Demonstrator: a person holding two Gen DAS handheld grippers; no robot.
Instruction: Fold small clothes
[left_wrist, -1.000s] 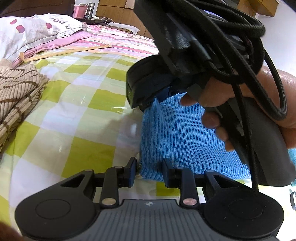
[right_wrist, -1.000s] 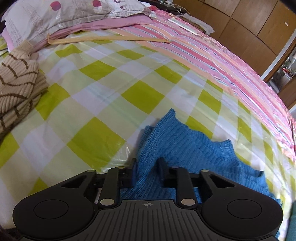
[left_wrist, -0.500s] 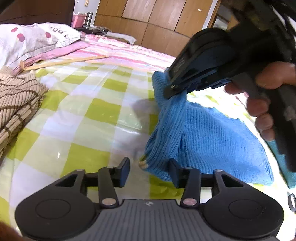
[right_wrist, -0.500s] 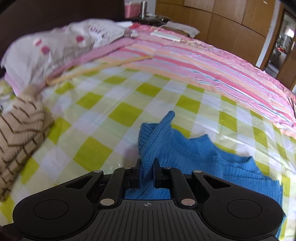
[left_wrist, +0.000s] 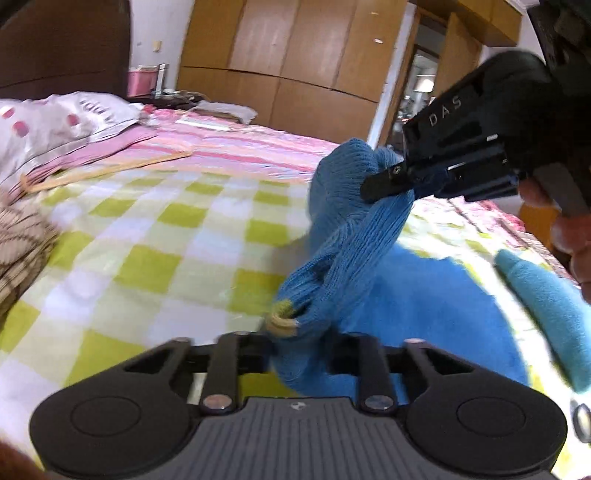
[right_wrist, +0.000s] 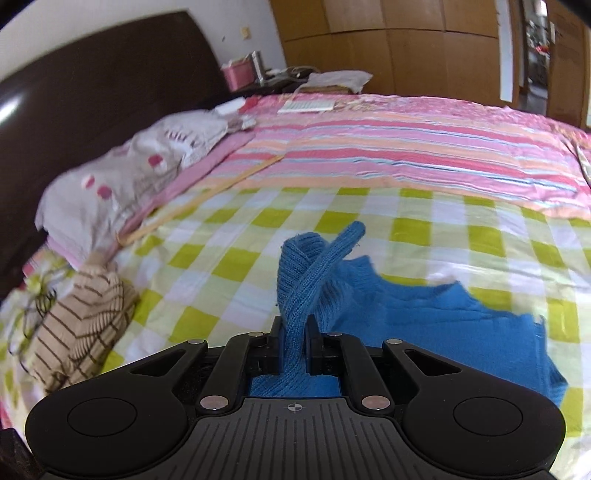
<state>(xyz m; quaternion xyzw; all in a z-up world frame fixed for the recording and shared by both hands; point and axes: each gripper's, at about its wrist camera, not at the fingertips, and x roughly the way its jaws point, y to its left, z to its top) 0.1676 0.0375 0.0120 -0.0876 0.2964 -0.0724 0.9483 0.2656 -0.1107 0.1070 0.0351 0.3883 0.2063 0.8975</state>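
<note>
Striped beige knit (right_wrist: 77, 325) at bed's left edge, checked bedsheet (right_wrist: 229, 266), left gripper (left_wrist: 301, 356) fingers closed on blue sweater (left_wrist: 354, 254) hem, sweater lifted off bed, right gripper (right_wrist: 294, 349) fingers clamped on its upper fold.

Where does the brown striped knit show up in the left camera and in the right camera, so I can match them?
Left wrist view: the brown striped knit sits at the far left edge, mid-height, partly cut off.
Right wrist view: it lies lower left, below the pillow.
Shared landmark: the blue sweater on the green checked sheet.
</note>
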